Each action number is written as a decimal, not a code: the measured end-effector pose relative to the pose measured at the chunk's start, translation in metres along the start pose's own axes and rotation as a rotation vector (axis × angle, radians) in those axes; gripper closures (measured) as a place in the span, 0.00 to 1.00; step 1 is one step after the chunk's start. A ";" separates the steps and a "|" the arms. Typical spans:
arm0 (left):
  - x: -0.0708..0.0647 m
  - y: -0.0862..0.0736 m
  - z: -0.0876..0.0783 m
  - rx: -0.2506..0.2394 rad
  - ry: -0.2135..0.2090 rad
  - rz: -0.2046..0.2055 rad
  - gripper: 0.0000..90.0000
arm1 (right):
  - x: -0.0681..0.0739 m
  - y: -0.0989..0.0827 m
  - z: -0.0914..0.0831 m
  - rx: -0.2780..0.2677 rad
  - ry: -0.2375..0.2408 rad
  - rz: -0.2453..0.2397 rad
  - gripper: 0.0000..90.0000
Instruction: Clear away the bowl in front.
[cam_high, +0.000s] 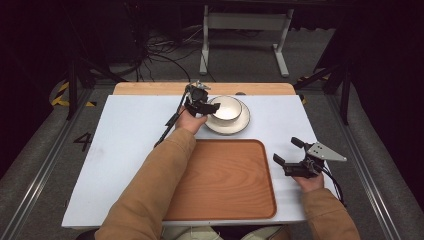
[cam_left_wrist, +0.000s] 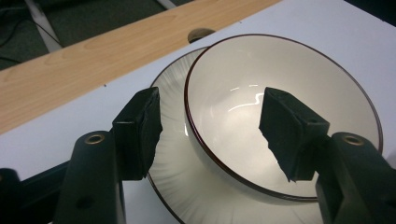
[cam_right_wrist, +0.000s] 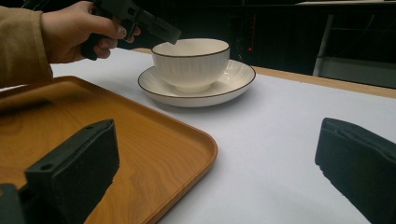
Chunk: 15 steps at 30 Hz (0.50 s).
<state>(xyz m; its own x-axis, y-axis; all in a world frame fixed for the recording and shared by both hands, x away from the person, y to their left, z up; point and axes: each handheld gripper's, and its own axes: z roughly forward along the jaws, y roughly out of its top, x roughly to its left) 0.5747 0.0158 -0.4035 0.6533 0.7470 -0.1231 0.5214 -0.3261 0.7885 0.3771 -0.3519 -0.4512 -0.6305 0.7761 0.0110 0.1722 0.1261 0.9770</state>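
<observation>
A white bowl (cam_high: 227, 107) with a dark rim stands on a white plate (cam_high: 244, 123) at the back of the table. My left gripper (cam_high: 206, 106) is open at the bowl's left rim. In the left gripper view one pad (cam_left_wrist: 139, 130) hangs over the plate (cam_left_wrist: 170, 91) outside the bowl (cam_left_wrist: 289, 70), and the other pad (cam_left_wrist: 289, 133) is inside it, so the rim runs between them. My right gripper (cam_high: 286, 150) is open and empty just right of the wooden tray (cam_high: 225, 180). The right gripper view looks past its wide gap (cam_right_wrist: 219, 163) to the bowl (cam_right_wrist: 191, 63).
The empty tray (cam_right_wrist: 140, 140) lies at the table's near middle, its raised rim beside my right gripper. A white sheet (cam_high: 125, 140) covers the table, with a bare wooden strip (cam_high: 150, 88) along the far edge. A white metal stand (cam_high: 245, 30) is on the floor beyond.
</observation>
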 end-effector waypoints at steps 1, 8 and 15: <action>-0.001 0.000 0.002 0.003 0.001 -0.016 0.43 | 0.000 0.000 0.000 0.001 -0.001 0.000 0.00; -0.002 -0.002 0.009 0.028 0.019 -0.020 0.51 | 0.000 0.000 0.000 0.002 -0.006 0.001 0.00; -0.002 -0.005 0.016 0.061 0.037 -0.050 0.55 | 0.000 0.000 0.001 0.003 -0.004 0.015 0.01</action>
<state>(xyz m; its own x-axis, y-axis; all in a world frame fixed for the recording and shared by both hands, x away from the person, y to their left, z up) 0.5800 0.0070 -0.4166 0.6058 0.7835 -0.1384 0.5863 -0.3221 0.7433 0.3778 -0.3519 -0.4517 -0.6247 0.7805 0.0245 0.1838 0.1165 0.9760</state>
